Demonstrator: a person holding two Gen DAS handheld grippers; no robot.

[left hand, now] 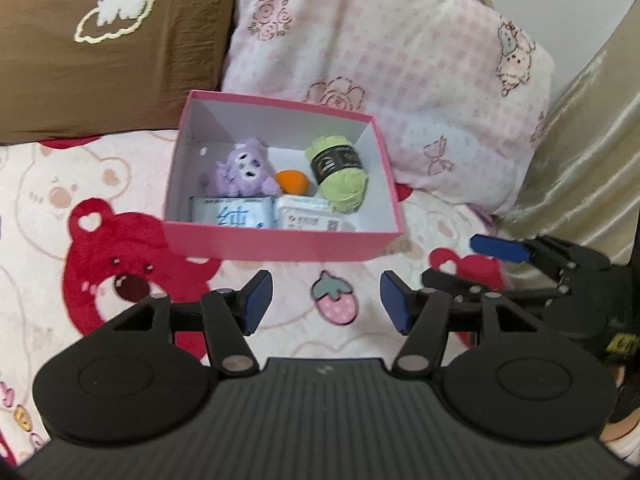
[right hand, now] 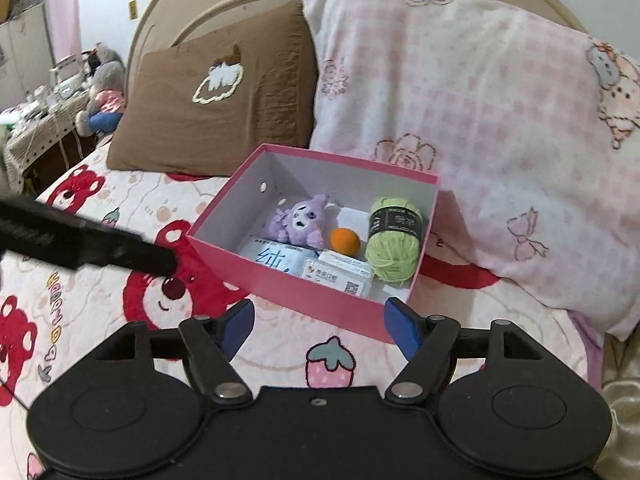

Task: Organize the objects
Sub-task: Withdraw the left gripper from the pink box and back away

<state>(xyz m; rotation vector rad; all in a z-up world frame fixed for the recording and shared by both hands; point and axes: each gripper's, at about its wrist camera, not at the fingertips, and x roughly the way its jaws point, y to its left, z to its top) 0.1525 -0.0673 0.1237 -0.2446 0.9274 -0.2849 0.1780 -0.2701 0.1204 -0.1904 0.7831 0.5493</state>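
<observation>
Pink box (left hand: 280,246) with white inside, lid off, sits on bed (left hand: 48,208) before the pillows. In it: purple plush (left hand: 242,170), orange ball (left hand: 293,181), green yarn (left hand: 340,176), two white packs (left hand: 264,216). My left tongs (left hand: 326,306) and right tongs (right hand: 320,326) both spread, pinching nothing, short of the box

Filled pink box (right hand: 320,300) beyond parted tongs (right hand: 320,322)

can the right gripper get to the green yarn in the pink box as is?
Probably yes. The right gripper is open and empty, just short of the box's near wall. The box has no lid, and the yarn sits uncovered at its right end, so reaching over the wall looks clear.
</observation>
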